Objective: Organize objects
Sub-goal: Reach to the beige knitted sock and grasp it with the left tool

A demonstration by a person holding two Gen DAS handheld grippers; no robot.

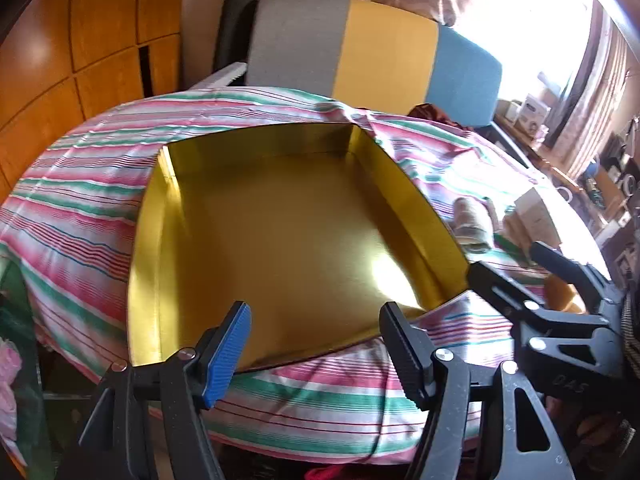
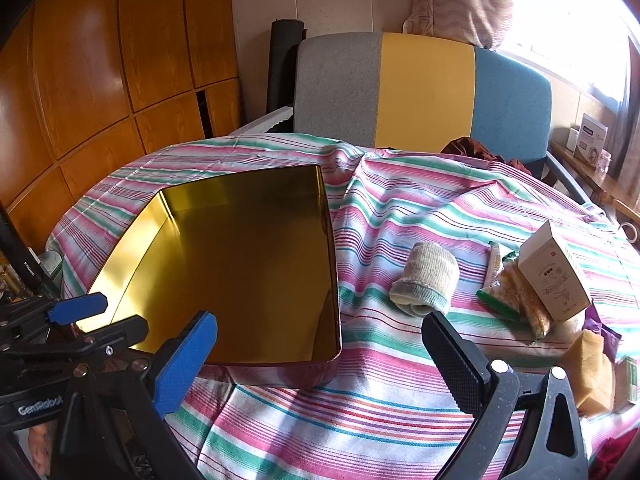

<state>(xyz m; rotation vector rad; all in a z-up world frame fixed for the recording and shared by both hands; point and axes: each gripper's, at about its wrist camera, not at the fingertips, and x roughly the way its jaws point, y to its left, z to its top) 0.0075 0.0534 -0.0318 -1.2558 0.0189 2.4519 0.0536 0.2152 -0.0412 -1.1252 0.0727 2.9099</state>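
Note:
An empty gold tin box (image 1: 280, 240) lies open on the striped cloth, and the right wrist view has the tin (image 2: 240, 260) at its left. My left gripper (image 1: 316, 354) hovers open over the tin's near edge with nothing between its fingers. Just right of the tin, my right gripper (image 2: 320, 364) stands wide open above bare cloth and is also empty. To its right lie a rolled grey sock (image 2: 428, 280), snack packets (image 2: 512, 292), a white carton (image 2: 556, 276) and a yellow sponge (image 2: 592, 372). Each gripper shows in the other's view: right gripper (image 1: 504, 259), left gripper (image 2: 104, 320).
The striped cloth (image 2: 400, 208) covers a raised, rumpled surface. Behind it stands a grey, yellow and blue chair back (image 2: 420, 92). Wooden cabinet doors (image 2: 100, 80) fill the left. A cluttered shelf (image 2: 592, 148) runs under the bright window on the right.

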